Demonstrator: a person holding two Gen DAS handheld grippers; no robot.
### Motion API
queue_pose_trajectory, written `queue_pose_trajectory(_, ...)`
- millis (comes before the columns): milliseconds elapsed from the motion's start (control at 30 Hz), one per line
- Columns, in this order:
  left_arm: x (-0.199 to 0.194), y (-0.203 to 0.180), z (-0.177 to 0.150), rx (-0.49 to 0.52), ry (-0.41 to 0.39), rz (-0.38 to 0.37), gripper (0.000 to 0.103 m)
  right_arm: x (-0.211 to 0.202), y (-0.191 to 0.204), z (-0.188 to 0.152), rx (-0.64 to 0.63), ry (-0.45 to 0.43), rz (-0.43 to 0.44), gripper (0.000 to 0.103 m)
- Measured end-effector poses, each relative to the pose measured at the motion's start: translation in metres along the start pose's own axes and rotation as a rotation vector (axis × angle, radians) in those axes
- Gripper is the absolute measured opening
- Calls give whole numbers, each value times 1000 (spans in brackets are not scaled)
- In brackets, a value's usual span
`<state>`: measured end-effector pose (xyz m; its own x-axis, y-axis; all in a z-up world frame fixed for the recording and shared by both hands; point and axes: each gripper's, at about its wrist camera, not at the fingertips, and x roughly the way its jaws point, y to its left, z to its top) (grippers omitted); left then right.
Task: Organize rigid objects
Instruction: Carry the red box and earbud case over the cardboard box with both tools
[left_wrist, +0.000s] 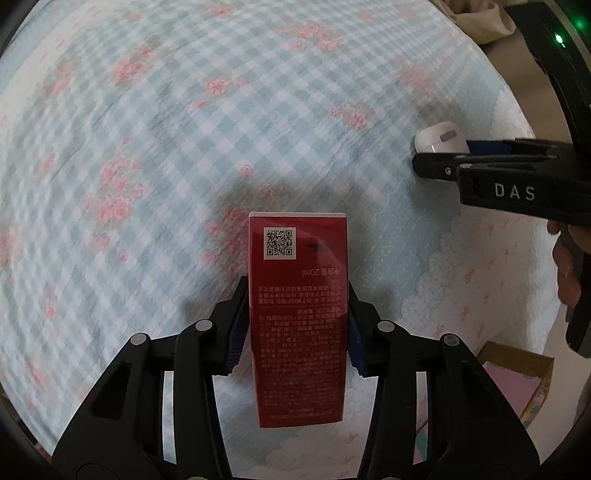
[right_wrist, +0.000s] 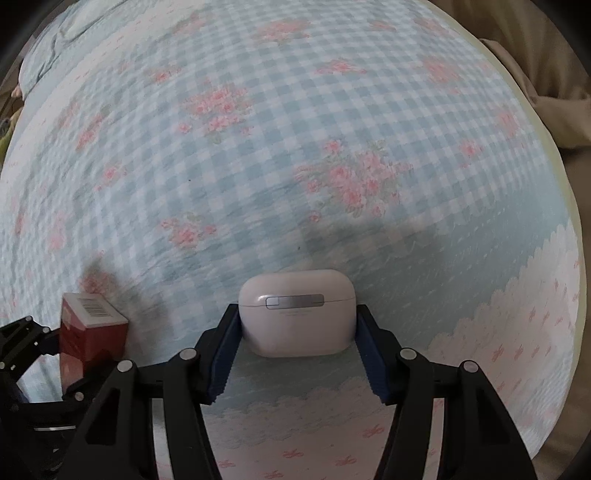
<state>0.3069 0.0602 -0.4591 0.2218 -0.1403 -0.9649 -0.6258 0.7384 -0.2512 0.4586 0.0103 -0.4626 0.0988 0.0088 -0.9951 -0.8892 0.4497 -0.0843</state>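
Note:
My left gripper (left_wrist: 297, 295) is shut on a tall red box (left_wrist: 298, 314) with a QR code and small print, held above the bed. The same red box (right_wrist: 90, 328) shows at the lower left of the right wrist view, in the left gripper (right_wrist: 55, 347). My right gripper (right_wrist: 297, 314) is shut on a white earbuds case (right_wrist: 296, 312), hinge side facing the camera. In the left wrist view the right gripper (left_wrist: 436, 155) reaches in from the right with the white case (left_wrist: 437, 137) between its fingers.
A bedspread (left_wrist: 221, 129) with blue-white checks and pink flowers fills both views, with a pale pink bordered edge (right_wrist: 517, 332) at the right. A cardboard box (left_wrist: 517, 373) with a pink item lies past the bed's lower right. Beige fabric (right_wrist: 535, 55) lies beyond the far right edge.

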Motion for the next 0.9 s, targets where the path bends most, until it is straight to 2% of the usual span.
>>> queue_pose_trajectory(333, -47, 17, -2, 24, -36, -21, 39, -55, -2, -23, 126, -47, 58, 56)
queue_pose_trajectory(567, -96, 13, -3, 120, -83, -60, 39, -112, -3, -42, 230, -125, 81, 56)
queue_pose_trajectory(900, -198, -29, -21, 308, -185, -108, 39, -216, 7, -113, 358, -240, 40, 56)
